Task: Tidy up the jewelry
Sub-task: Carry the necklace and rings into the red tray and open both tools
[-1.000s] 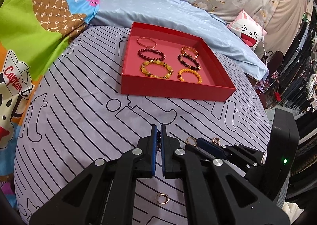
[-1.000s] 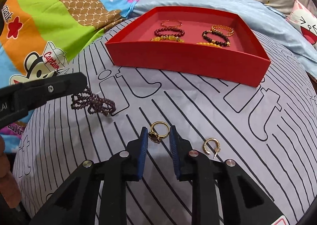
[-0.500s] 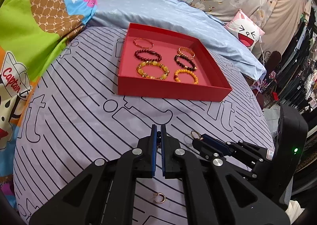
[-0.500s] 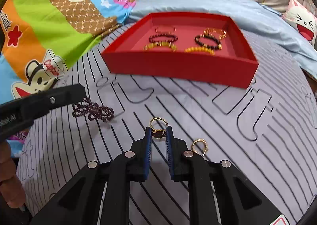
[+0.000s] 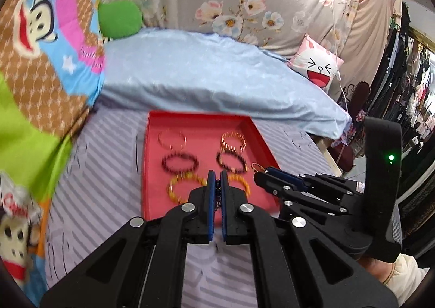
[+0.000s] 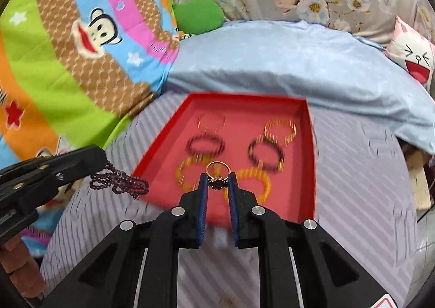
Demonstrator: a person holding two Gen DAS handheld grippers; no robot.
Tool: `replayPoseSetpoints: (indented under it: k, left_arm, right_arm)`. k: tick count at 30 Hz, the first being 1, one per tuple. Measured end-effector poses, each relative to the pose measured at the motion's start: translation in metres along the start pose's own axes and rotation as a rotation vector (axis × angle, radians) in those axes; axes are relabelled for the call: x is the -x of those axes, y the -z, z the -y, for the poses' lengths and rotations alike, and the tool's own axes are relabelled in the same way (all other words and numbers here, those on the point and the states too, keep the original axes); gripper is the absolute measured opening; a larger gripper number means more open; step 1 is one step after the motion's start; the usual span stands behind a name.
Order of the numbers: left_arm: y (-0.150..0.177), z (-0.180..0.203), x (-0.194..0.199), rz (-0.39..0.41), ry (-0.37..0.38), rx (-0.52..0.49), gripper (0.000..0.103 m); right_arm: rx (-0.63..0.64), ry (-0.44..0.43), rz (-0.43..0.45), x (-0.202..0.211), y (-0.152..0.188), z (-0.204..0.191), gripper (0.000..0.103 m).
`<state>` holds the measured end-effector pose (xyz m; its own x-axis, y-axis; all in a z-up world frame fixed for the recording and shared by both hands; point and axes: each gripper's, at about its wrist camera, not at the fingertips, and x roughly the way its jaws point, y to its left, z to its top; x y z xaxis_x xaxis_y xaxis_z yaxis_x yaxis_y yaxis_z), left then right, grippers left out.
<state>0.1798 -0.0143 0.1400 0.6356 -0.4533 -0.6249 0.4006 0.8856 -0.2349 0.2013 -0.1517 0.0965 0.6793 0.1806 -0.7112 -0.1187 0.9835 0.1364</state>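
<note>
My left gripper (image 5: 216,180) is shut on a dark purple bead bracelet (image 6: 119,181), which dangles from its tip in the right wrist view. My right gripper (image 6: 217,181) is shut on a gold ring with a dark stone (image 6: 218,172); the band stands up between the pads. Both grippers hang in the air over the near edge of the red tray (image 6: 310,158), the left gripper (image 6: 81,161) to the left of the right one. Several bead bracelets (image 6: 206,143) lie in two columns on the tray (image 5: 198,115) floor. The right gripper (image 5: 262,172) and its ring (image 5: 255,166) show in the left wrist view.
The tray rests on a grey striped bedsheet (image 6: 353,185). A small gold earring (image 6: 228,301) lies on the sheet below my right gripper. A blue quilt (image 6: 285,63) lies behind the tray, cartoon bedding (image 6: 68,63) to the left, a cat pillow (image 5: 318,66) to the right.
Both grippers rose off the sheet and moved forward to the tray's near edge. The right gripper closed on the ring and lifted it; the bracelet now hangs in the air from the left one.
</note>
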Motion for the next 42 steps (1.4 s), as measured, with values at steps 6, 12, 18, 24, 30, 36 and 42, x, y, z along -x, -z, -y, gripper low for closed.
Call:
replayPoseSetpoints:
  k: [6, 12, 18, 24, 30, 36, 42]
  left_arm:
    - [-0.045, -0.010, -0.061, -0.016, -0.015, -0.023, 0.003]
    - [-0.061, -0.034, -0.133, -0.099, -0.025, 0.013, 0.003]
    - [-0.058, -0.051, -0.177, -0.160, -0.064, 0.026, 0.003]
    - [-0.053, -0.062, -0.193, -0.196, -0.074, 0.031, 0.004]
    - [-0.050, -0.067, -0.199, -0.211, -0.085, 0.051, 0.004]
    - [-0.050, -0.069, -0.197, -0.207, -0.083, 0.065, 0.009]
    - [-0.055, -0.069, -0.173, -0.165, -0.080, 0.069, 0.015]
  right_arm:
    - [0.001, 0.004, -0.061, -0.063, -0.051, 0.013, 0.014]
    - [0.002, 0.023, -0.149, -0.129, -0.072, 0.023, 0.014]
    - [0.001, 0.026, -0.226, -0.172, -0.075, 0.028, 0.014]
    - [-0.001, 0.030, -0.272, -0.187, -0.069, 0.029, 0.014]
    - [0.007, 0.033, -0.315, -0.196, -0.067, 0.028, 0.014]
    - [0.009, 0.044, -0.290, -0.190, -0.071, 0.029, 0.023]
    - [-0.031, 0.032, -0.221, -0.150, -0.079, 0.038, 0.024]
